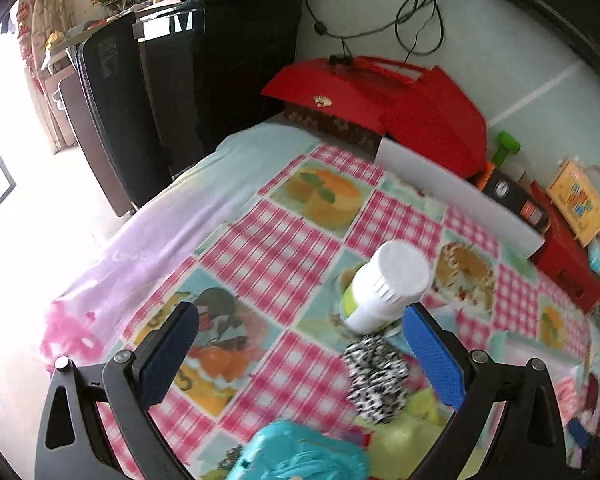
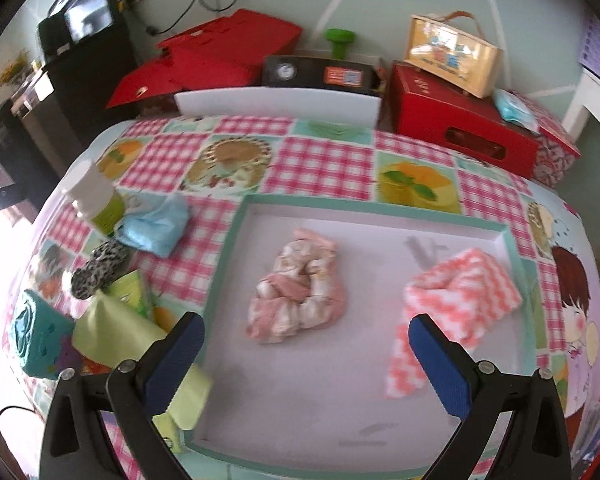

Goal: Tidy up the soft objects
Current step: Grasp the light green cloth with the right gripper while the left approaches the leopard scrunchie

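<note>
My right gripper [image 2: 306, 330] hangs open over a shallow teal-rimmed tray [image 2: 380, 210] on the checked tablecloth. A pink patterned scrunchie-like cloth [image 2: 296, 292] lies in the tray's middle between my fingers, and a coral-and-white zigzag cloth [image 2: 456, 300] lies at its right. A lime-green cloth [image 2: 112, 332] drapes over the tray's left edge. Left of the tray sit a black-and-white patterned roll [image 2: 100, 268], a pale blue cloth [image 2: 156, 228] and a teal pouch [image 2: 40, 336]. My left gripper [image 1: 300, 322] is open above the table, with the patterned roll [image 1: 376, 376] and teal pouch [image 1: 300, 456] near its fingers.
A white-capped green bottle [image 1: 380, 288] [image 2: 96, 196] leans by the soft items. Red boxes [image 2: 460, 120] [image 1: 380, 96], a black box [image 2: 320, 74], a yellow bag [image 2: 452, 52] and a white tray wall [image 2: 280, 106] line the table's back. A black cabinet [image 1: 220, 60] stands left.
</note>
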A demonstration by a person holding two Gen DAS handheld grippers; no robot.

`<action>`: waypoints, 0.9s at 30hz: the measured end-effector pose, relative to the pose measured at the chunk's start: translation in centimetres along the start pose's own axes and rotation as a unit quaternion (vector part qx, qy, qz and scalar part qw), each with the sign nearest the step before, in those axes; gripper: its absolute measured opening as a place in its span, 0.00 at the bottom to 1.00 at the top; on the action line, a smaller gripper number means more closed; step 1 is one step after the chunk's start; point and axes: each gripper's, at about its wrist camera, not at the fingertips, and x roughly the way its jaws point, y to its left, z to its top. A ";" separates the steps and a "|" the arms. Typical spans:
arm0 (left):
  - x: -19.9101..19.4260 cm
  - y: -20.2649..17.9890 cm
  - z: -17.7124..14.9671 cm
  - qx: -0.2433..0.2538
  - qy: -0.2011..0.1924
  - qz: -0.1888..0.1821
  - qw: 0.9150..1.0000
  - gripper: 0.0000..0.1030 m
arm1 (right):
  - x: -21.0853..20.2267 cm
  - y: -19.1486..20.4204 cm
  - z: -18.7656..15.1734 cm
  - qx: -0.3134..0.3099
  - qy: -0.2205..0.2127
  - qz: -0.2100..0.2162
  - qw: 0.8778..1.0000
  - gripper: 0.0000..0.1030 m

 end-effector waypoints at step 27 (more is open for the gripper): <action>3.4 -0.2 -1.5 0.047 0.098 -0.020 0.994 0.98 | 3.4 9.6 -1.5 -0.117 0.042 0.066 0.990 1.00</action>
